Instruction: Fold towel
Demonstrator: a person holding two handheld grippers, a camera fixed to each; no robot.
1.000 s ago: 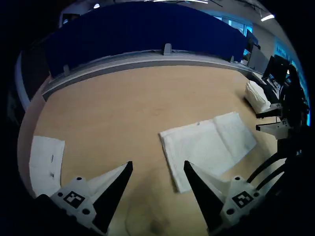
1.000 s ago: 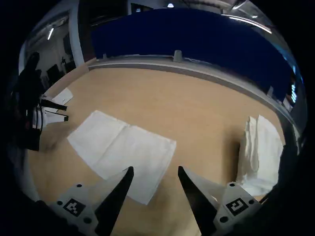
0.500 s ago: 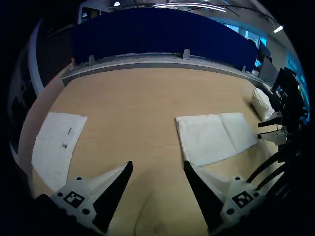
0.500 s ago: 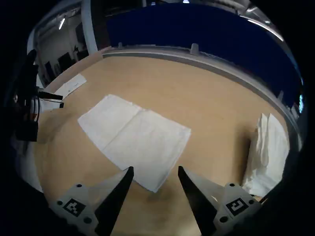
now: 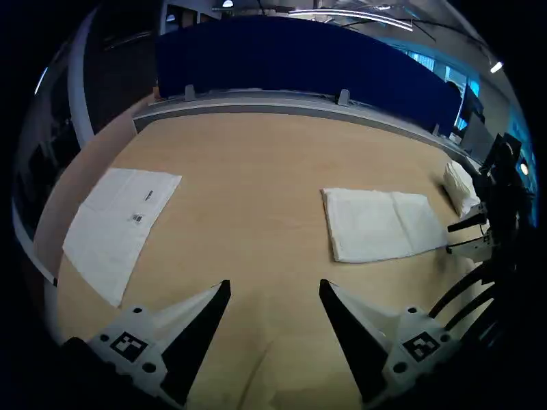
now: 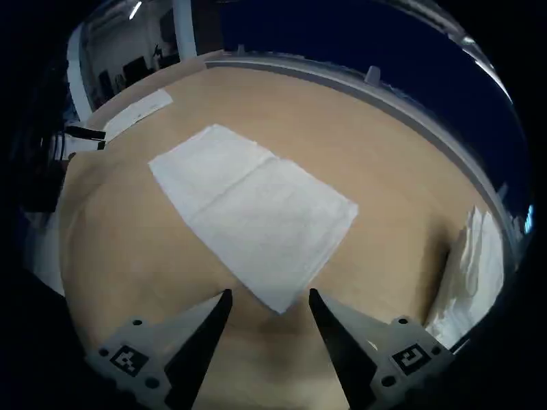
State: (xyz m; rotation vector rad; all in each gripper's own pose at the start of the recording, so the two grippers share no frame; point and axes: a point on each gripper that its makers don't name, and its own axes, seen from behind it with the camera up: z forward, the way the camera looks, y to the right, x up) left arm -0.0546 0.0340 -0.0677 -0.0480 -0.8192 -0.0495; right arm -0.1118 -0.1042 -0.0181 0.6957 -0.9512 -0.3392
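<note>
A white towel [image 5: 383, 224] lies flat on the wooden table [image 5: 260, 164], with a crease across its middle. In the right gripper view the towel [image 6: 253, 208] has its near corner just ahead of my right gripper [image 6: 270, 307], which is open and holds nothing. My left gripper [image 5: 275, 295] is open too, over bare table to the left of the towel. The right gripper [image 5: 472, 236] also shows at the far right of the left gripper view, next to the towel's right edge. The left gripper's fingers [image 6: 85, 133] show far left in the right gripper view.
A stack of folded white towels [image 6: 472, 273] sits at the table's right end, seen too as towels [image 5: 459, 184]. A flat white sheet with small labels [image 5: 119, 225] lies at the left end. A blue partition [image 5: 301, 61] runs along the table's far edge.
Both grippers have pulled back and swung, so the towel looks farther from the left gripper. The right gripper now looks more steeply down at the towel's near corner. The towel has not moved.
</note>
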